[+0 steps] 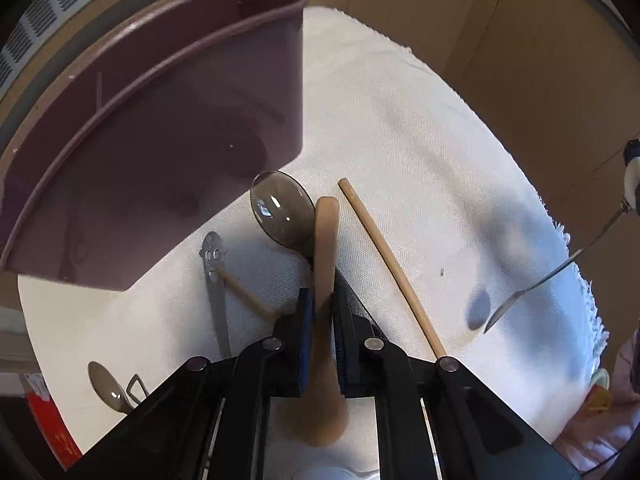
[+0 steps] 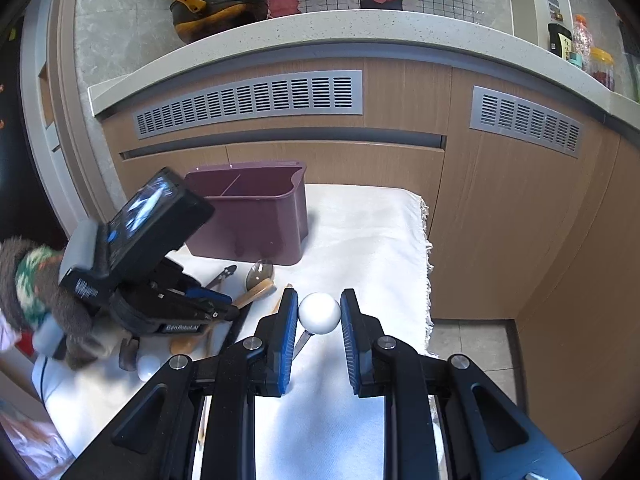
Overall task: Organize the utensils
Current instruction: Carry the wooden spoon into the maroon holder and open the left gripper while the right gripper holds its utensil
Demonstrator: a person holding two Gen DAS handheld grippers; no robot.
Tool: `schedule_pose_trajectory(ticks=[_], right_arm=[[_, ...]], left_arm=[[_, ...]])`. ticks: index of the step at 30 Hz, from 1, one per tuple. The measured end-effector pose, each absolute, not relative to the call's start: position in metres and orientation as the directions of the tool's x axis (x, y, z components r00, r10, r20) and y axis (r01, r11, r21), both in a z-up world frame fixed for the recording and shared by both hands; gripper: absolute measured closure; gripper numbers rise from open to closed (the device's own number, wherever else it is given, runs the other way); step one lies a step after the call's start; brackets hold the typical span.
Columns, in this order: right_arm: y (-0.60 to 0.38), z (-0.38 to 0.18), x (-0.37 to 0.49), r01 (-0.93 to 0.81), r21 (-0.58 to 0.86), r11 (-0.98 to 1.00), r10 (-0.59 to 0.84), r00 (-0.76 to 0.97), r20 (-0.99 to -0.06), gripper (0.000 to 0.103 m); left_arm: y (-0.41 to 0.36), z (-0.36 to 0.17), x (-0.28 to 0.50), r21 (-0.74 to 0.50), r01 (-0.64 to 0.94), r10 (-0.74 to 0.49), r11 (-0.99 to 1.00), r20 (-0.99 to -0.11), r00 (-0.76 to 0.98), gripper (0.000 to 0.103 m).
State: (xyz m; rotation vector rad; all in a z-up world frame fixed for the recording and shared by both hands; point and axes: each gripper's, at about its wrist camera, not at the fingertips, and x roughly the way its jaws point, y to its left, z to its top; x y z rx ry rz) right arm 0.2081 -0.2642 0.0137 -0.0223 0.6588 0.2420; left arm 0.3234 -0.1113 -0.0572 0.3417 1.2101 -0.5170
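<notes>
White woven cloth point(image 1: 420, 160) fills the left wrist view, with brown cabinet fronts point(image 1: 520, 60) curving along the upper right. We've got our left gripper point(image 1: 323, 312) at bottom centre, jaws pressed onto the handle of a light wooden spoon point(image 1: 326, 248), its bowl blurred down between the fingers. Upper left sits the plum plastic utensil caddy point(image 1: 180, 120), divided into compartments, nothing visible inside. Just beyond our fingertips lies a smoky translucent plastic spoon point(image 1: 280, 208), its handle hidden under the wooden one. Right of that, one bamboo chopstick point(image 1: 392, 268) runs diagonally; left of it, a grey metal utensil with holes in its end point(image 1: 214, 272), crossed by a second chopstick point(image 1: 244, 292). At the right edge, a slim steel spoon with a white handle end point(image 1: 532, 284) hangs above the cloth.

Over to the right wrist view: same cloth point(image 2: 372, 232) centre frame, vented cabinets point(image 2: 248, 100) and a pale countertop point(image 2: 320, 28) above. Our right gripper point(image 2: 319, 314) pinches a white ball-shaped handle end point(image 2: 319, 313) between the blue pads point(image 2: 288, 340), the steel shaft point(image 2: 302, 342) slanting off lower left. The caddy point(image 2: 256, 216) stands at centre left, the left gripper point(image 2: 224, 308) low beside it.

We reckon both tools are loaded and it's delivery time: next, carry each one over the caddy rim, tip it upright and release into a compartment.
</notes>
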Motion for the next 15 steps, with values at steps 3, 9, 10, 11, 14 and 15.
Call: schedule_pose_trajectory(ticks=[3, 9, 10, 11, 14, 15], right_arm=[[-0.261, 0.016, 0.205, -0.234, 0.058, 0.971, 0.221, 0.773, -0.595, 0.083], [-0.244, 0.026, 0.199, -0.253, 0.021, 0.967, 0.217, 0.781, -0.586, 0.083], [-0.239, 0.029, 0.199, -0.257, 0.011, 0.966, 0.215, 0.784, -0.583, 0.083], [-0.236, 0.032, 0.198, -0.257, 0.003, 0.966, 0.212, 0.787, -0.579, 0.083], [-0.227, 0.050, 0.197, -0.252, -0.030, 0.967, 0.196, 0.816, -0.544, 0.083], [-0.224, 0.062, 0.198, -0.247, -0.047, 0.968, 0.188, 0.833, -0.520, 0.083]], left_arm=[[-0.094, -0.039, 0.301, -0.067, 0.497, -0.282, 0.865, -0.885, 0.371, 0.093], [-0.051, 0.006, 0.246, -0.183, 0.369, -0.388, 0.911, -0.684, 0.618, 0.093], [-0.046, 0.010, 0.239, -0.187, 0.364, -0.391, 0.912, -0.664, 0.638, 0.093], [-0.042, 0.017, 0.236, -0.187, 0.361, -0.392, 0.914, -0.643, 0.658, 0.093], [-0.036, 0.042, 0.228, -0.182, 0.357, -0.393, 0.916, -0.583, 0.711, 0.093], [-0.035, 0.052, 0.226, -0.177, 0.358, -0.393, 0.917, -0.558, 0.731, 0.093]])
